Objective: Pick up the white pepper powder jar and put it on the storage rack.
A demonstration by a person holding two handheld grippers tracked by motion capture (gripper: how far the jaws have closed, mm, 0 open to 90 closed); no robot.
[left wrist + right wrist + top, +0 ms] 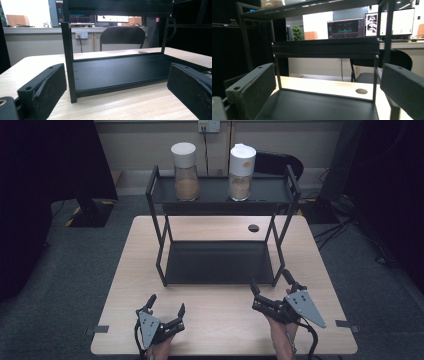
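Note:
A black two-tier metal rack (pixel 220 262) stands on the wooden table (pixel 225 330). Its top shelf carries two clear jars holding brown powder: one with a white round lid (pixel 185 171) at the left, one with a white pour lid (pixel 241 172) at the right. My left gripper (pixel 165 307) rests open near the table's front edge, left of centre, pointing at the rack's front left post (pixel 68 62). My right gripper (pixel 271 283) is open just before the rack's front right corner, above the lower shelf (pixel 317 106). Nothing lies between either pair of jaws.
A round cable hole (pixel 253 228) sits in the table behind the rack. A black chair (pixel 277 165) stands beyond the table, with a wall socket (pixel 208 126) above. Dark equipment flanks both sides, and monitors (pixel 348 28) show far off.

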